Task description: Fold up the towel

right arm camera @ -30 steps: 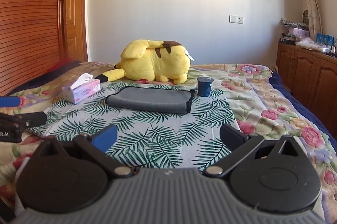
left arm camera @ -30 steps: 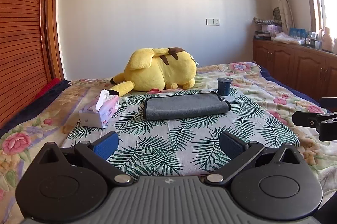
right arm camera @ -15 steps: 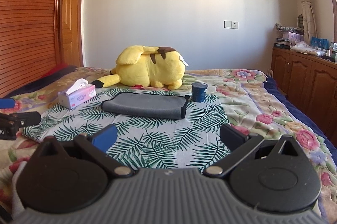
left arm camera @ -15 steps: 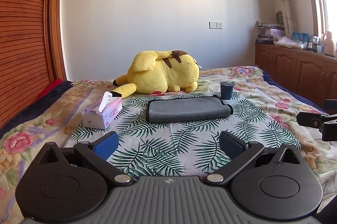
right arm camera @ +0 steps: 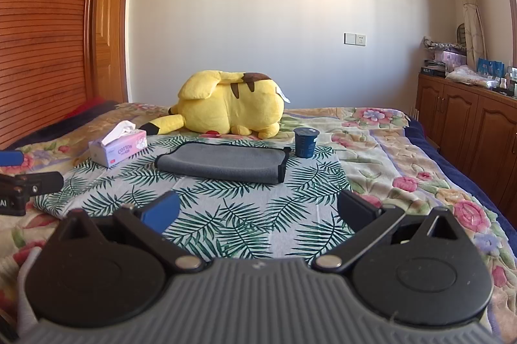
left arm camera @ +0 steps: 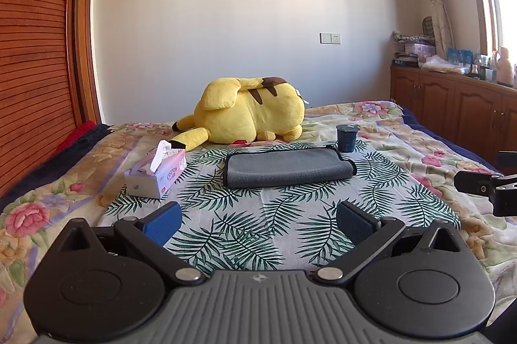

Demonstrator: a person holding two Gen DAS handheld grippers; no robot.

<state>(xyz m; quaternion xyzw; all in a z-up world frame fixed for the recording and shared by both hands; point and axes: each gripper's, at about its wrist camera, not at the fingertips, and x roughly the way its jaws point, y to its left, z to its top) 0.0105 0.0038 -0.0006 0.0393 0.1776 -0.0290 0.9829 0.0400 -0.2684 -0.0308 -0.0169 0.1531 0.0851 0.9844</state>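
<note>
A grey towel (left arm camera: 288, 167) lies folded into a flat oblong on the palm-leaf cloth (left arm camera: 258, 234) on the bed; it also shows in the right wrist view (right arm camera: 221, 162). My left gripper (left arm camera: 258, 219) is open and empty, well short of the towel. My right gripper (right arm camera: 258, 211) is open and empty too, at about the same distance from it. Each gripper's tip shows at the edge of the other's view: the right one (left arm camera: 481, 182) and the left one (right arm camera: 30, 182).
A yellow plush toy (left arm camera: 248, 114) lies behind the towel. A tissue box (left arm camera: 156, 174) stands left of it, a dark blue cup (left arm camera: 347, 138) at its right end. A wooden wardrobe (left arm camera: 32, 53) stands on the left, cabinets (left arm camera: 452, 108) on the right.
Both views have tilted up slightly, so the towel and the things on the bed sit lower in the frames. Both grippers stay open; nothing on the bed has moved.
</note>
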